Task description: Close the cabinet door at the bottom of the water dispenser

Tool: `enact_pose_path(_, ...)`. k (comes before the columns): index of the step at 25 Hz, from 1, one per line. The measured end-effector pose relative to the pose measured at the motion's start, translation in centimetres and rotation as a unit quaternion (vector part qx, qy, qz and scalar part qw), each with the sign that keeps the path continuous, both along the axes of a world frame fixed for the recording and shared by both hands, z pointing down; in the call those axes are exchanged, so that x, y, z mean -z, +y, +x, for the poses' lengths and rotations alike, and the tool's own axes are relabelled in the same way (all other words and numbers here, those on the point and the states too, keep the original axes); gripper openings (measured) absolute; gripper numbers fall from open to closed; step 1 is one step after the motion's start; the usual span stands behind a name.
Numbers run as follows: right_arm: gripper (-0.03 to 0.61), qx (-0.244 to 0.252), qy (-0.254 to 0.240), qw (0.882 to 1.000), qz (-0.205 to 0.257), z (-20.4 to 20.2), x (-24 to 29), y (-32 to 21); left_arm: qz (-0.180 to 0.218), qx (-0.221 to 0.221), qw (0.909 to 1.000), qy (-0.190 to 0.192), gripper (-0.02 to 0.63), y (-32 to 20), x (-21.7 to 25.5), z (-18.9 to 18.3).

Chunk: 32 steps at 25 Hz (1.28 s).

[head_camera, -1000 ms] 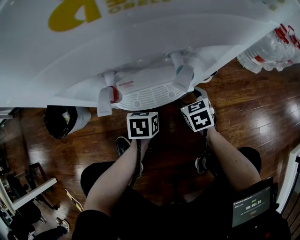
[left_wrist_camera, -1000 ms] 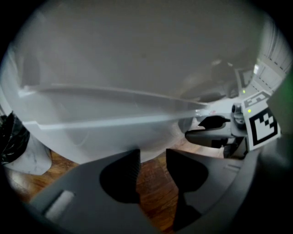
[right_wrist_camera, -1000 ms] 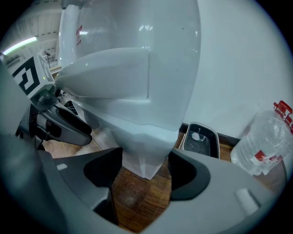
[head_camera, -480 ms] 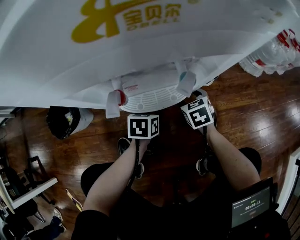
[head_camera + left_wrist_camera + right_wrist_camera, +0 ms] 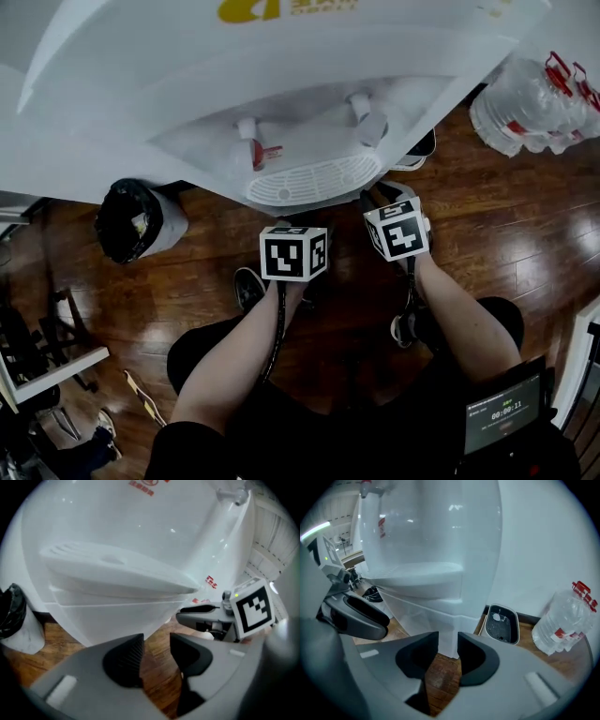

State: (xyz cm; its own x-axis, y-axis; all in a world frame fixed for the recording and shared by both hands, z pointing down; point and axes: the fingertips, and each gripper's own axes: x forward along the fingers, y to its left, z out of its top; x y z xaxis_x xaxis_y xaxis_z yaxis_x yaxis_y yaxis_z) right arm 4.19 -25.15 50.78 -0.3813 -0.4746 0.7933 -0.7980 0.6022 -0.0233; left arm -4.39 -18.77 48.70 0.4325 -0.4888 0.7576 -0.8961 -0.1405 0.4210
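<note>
1. Your left gripper (image 5: 155, 641) is half open and empty above the dark wooden floor (image 5: 157, 672).
2. Your right gripper (image 5: 448, 641) has just been closing; its jaws are narrowly apart and hold nothing.
3. The bottom cabinet (image 5: 426, 616) of the tall white plastic water dispenser (image 5: 281, 84) stands just ahead of both grippers; its door cannot be made out.

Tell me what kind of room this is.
Probably an office or break corner: a white water dispenser on a wood floor, spare water bottles beside it, a lined bin nearby.
</note>
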Motion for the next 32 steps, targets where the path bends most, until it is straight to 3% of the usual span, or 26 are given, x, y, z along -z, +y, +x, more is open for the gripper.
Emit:
enact_pose_path(4,0.127,0.022,-0.027,0.999,0.029,-1.2,3.3,1.4,0.018,0.024,0.9995,0.006,0.189,1.3,1.2,0.1)
enact_pose_path(10,0.091,0.011,-0.087,0.995,0.052,-0.8,5.9,3.9,0.063,0.049,0.9966,0.020,0.184,3.5,4.5,1.4)
enact_pose_path(15,0.080,0.008,-0.130,0.989,0.074,-2.1,8.2,8.2,0.157,0.041,0.9850,-0.058,0.176,5.7,7.4,0.0)
enact_pose_path(17,0.074,0.007,-0.144,0.986,0.084,-2.5,9.1,10.1,0.187,0.040,0.9792,-0.067,0.170,7.3,8.4,-0.5)
enact_pose_path(19,0.074,0.012,-0.146,0.985,0.092,-2.6,9.5,11.9,0.210,0.029,0.9740,-0.080,0.167,9.3,9.0,-1.0)
enact_pose_path(21,0.072,0.014,-0.141,0.985,0.100,-2.4,9.6,13.4,0.207,0.022,0.9732,-0.099,0.163,11.7,8.8,-2.0)
enact_pose_path(24,0.069,-0.008,-0.142,0.985,0.101,-1.3,9.2,15.7,0.185,0.043,0.9797,-0.064,0.158,14.6,9.4,-2.3)
enact_pose_path(28,0.064,-0.046,-0.166,0.979,0.108,-0.8,9.5,17.9,0.201,0.064,0.9767,-0.043,0.126,16.1,10.4,-2.7)
enact_pose_path(30,0.063,-0.049,-0.172,0.975,0.133,-0.9,10.4,19.0,0.218,0.042,0.9743,-0.038,0.126,16.6,11.3,-1.8)
enact_pose_path(32,0.062,-0.045,-0.172,0.971,0.158,-0.9,11.3,20.8,0.255,0.012,0.9650,-0.062,0.126,17.8,12.5,-1.0)
